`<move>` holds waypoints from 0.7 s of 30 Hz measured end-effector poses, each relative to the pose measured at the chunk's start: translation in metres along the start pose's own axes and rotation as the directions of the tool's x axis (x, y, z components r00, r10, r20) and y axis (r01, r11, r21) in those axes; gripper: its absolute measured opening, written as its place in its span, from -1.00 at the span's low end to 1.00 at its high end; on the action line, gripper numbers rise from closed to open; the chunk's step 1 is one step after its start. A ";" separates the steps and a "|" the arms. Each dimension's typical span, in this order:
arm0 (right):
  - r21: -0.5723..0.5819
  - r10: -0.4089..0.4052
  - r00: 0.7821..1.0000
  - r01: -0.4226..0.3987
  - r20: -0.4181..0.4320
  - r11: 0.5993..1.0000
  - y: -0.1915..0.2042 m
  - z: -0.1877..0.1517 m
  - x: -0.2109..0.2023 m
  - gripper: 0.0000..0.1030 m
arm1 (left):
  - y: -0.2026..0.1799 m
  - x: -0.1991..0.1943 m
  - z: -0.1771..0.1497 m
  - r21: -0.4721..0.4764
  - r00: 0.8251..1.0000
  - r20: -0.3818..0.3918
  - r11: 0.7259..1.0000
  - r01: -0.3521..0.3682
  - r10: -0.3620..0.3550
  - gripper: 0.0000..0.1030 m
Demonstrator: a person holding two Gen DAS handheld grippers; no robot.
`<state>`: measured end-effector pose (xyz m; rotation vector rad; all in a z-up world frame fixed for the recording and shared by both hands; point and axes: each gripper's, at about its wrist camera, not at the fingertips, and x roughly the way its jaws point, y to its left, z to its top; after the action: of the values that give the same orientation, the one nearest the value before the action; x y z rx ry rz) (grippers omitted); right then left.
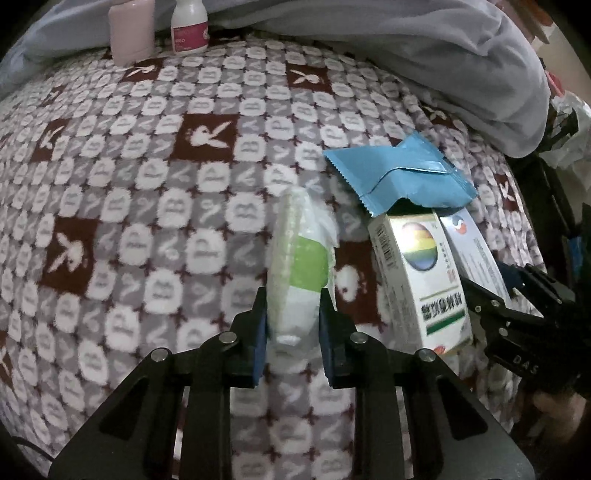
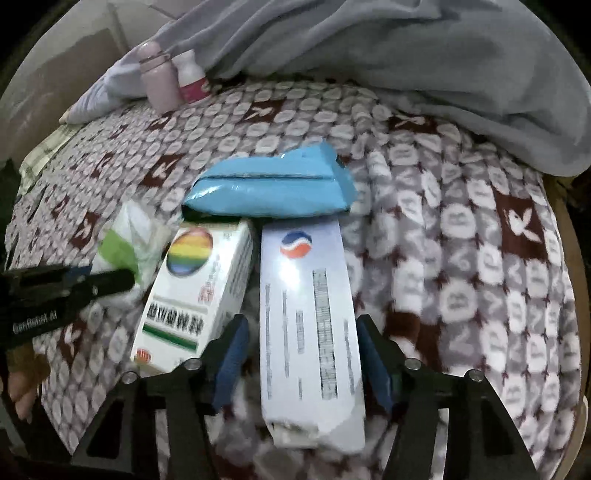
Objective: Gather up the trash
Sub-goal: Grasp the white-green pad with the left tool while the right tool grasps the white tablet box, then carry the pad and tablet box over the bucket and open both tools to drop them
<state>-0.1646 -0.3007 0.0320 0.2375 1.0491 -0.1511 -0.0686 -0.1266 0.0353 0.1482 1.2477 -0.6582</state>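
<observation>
My left tool (image 1: 291, 325) pinches the green-banded packet (image 1: 301, 266); my right tool (image 2: 301, 354) stands half open astride the long white box (image 2: 308, 314), pads clear.

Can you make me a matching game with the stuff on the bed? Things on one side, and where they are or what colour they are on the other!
Things:
1. green-and-white packet
2. long white box
3. blue wrapper
4. pink bottle

Clues:
A. standing far back by the grey quilt
B. squeezed in the left gripper
C. lying across the far ends of both boxes
D. between the jaws of the right gripper

Pairs: 1-B, 2-D, 3-C, 4-A
</observation>
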 end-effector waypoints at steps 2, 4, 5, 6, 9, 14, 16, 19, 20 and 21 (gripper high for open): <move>-0.005 -0.008 1.000 0.008 0.014 1.000 0.001 0.002 -0.002 -0.12 | -0.002 0.007 0.004 -0.017 1.000 -0.006 1.000 0.013 -0.013 -0.54; 0.004 0.004 1.000 -0.004 0.024 1.000 -0.001 0.000 -0.006 -0.15 | -0.005 0.012 0.005 -0.026 1.000 -0.005 1.000 0.005 -0.005 -0.54; 0.013 0.017 0.999 -0.018 0.032 1.000 -0.004 -0.003 -0.012 -0.15 | -0.007 0.012 0.004 -0.021 1.000 0.000 1.000 0.000 0.000 -0.56; 0.018 0.022 0.999 -0.022 0.040 1.000 -0.005 -0.005 -0.017 -0.15 | -0.008 0.011 0.003 -0.015 1.000 0.006 1.000 -0.003 0.004 -0.61; 0.033 0.048 0.995 -0.051 0.083 0.998 -0.013 -0.017 -0.045 -0.15 | -0.008 0.001 -0.003 -0.026 1.000 0.003 0.999 0.029 -0.029 -0.75; 0.031 0.062 0.988 -0.067 0.141 0.997 -0.023 -0.042 -0.087 -0.15 | -0.020 -0.035 -0.019 0.021 0.998 0.061 1.000 0.003 -0.004 -0.75; 0.038 0.061 0.986 -0.068 0.157 0.997 -0.027 -0.051 -0.099 -0.15 | -0.029 -0.047 -0.025 0.040 0.997 0.076 0.999 0.005 -0.008 -0.75; 0.058 0.054 0.983 -0.065 0.174 0.996 -0.035 -0.065 -0.114 -0.15 | -0.052 -0.061 -0.035 0.078 0.995 0.097 0.997 0.010 -0.018 -0.75; 0.063 0.047 0.983 -0.059 0.176 0.996 -0.038 -0.070 -0.118 -0.15 | -0.061 -0.065 -0.039 0.093 0.995 0.102 0.996 0.014 -0.024 -0.75; 0.068 0.042 0.983 -0.055 0.180 0.996 -0.042 -0.074 -0.121 -0.15 | -0.068 -0.068 -0.042 0.104 0.994 0.105 0.994 0.016 -0.027 -0.75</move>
<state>-0.2959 -0.3198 0.0967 0.3098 0.8594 -0.1640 -0.1512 -0.1372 0.0992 0.1831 1.1153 -0.7410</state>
